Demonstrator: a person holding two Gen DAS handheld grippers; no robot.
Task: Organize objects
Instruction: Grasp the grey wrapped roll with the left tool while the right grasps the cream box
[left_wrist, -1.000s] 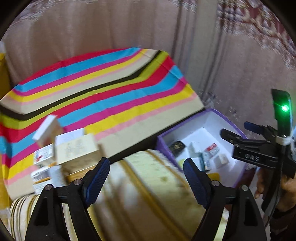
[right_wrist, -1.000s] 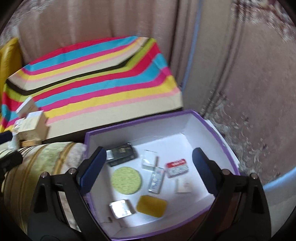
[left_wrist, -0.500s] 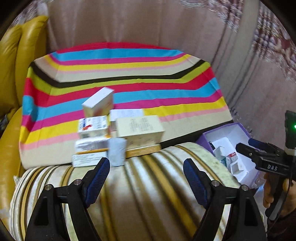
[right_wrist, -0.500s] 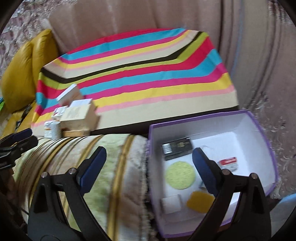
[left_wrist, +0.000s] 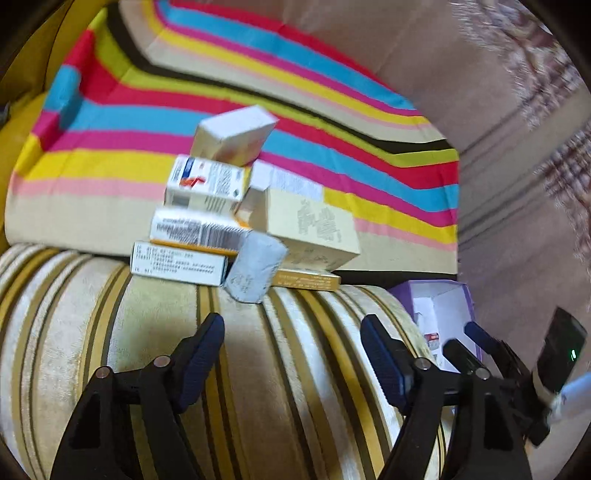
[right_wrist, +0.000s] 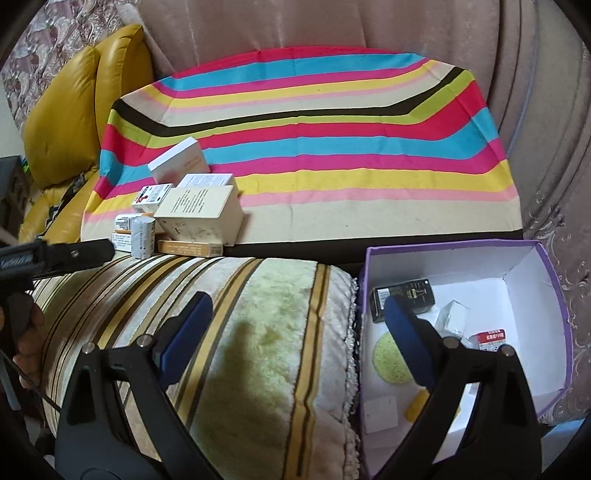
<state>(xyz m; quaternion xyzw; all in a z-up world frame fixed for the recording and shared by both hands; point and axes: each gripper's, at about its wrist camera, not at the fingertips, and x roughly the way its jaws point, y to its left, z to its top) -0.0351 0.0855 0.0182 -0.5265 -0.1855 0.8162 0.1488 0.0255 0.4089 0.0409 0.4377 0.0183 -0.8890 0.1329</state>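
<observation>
A heap of small cartons (left_wrist: 236, 218) lies at the near edge of the striped cloth (left_wrist: 258, 103), with a grey carton (left_wrist: 255, 267) in front. The same heap (right_wrist: 188, 214) shows at the left of the right wrist view. My left gripper (left_wrist: 291, 354) is open and empty above the striped cushion (left_wrist: 240, 369), a little short of the heap. My right gripper (right_wrist: 299, 332) is open and empty over the cushion's right end (right_wrist: 258, 350), beside the purple box (right_wrist: 554, 302), which holds a black carton (right_wrist: 402, 299), a green disc (right_wrist: 388, 358) and other small items.
A yellow leather cushion (right_wrist: 70, 110) stands at the far left. A pink curtain (right_wrist: 332, 22) hangs behind the cloth. The purple box also shows at the lower right of the left wrist view (left_wrist: 432, 295), behind the right gripper's body.
Both grippers have swung left. The left one now faces the carton heap from closer. The right one has left the purple box and hangs over the cushion's end.
</observation>
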